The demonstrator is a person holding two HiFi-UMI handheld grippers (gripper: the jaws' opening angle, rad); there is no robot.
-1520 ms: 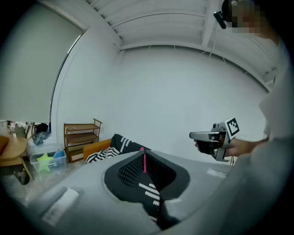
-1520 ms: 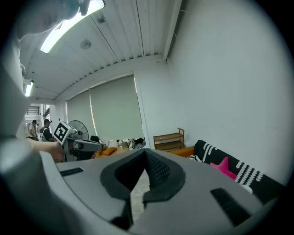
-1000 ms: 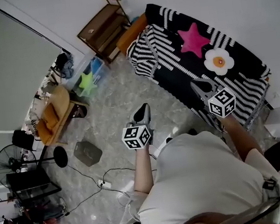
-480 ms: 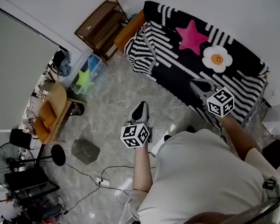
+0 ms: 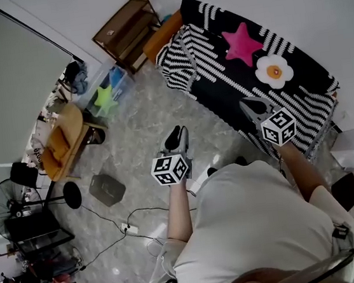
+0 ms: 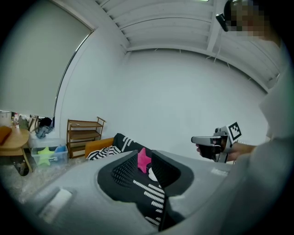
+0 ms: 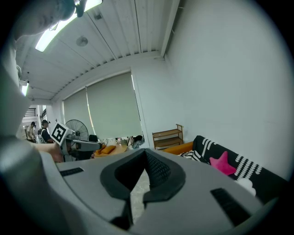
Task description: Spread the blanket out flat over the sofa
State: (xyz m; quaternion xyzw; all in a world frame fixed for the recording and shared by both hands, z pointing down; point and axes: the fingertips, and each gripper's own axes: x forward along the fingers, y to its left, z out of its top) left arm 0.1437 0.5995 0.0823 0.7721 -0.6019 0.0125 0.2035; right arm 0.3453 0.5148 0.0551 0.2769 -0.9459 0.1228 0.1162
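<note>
Head view looks down on a pale marbled floor (image 5: 131,137). At far left a standing fan (image 5: 9,206) and a round wooden tabletop (image 5: 62,142) stand by the window blind. Next comes a clear storage box (image 5: 111,87) with a green star-shaped thing in it, then a wooden shelf (image 5: 126,28) against the wall. Right of the shelf the sofa (image 5: 163,35) shows only its orange arm. The blanket (image 5: 229,93), black with white stripes, a pink star (image 5: 242,43) and a white flower (image 5: 274,71), covers the rest. It lies fairly flat over the back and seat, rumpled in folds at the end by the orange arm, and its front edge hangs toward the floor.

The left tongs (image 5: 176,134) hover over the floor, apart from the blanket. Their jaws have just been opening and stand apart with nothing between them; the star shows far off through the gap. The right tongs (image 5: 251,104) show against the blanket's front part, jaws closed tip to tip on nothing, with no cloth in them. The person's pale shirt (image 5: 257,224) fills the lower right.
</note>
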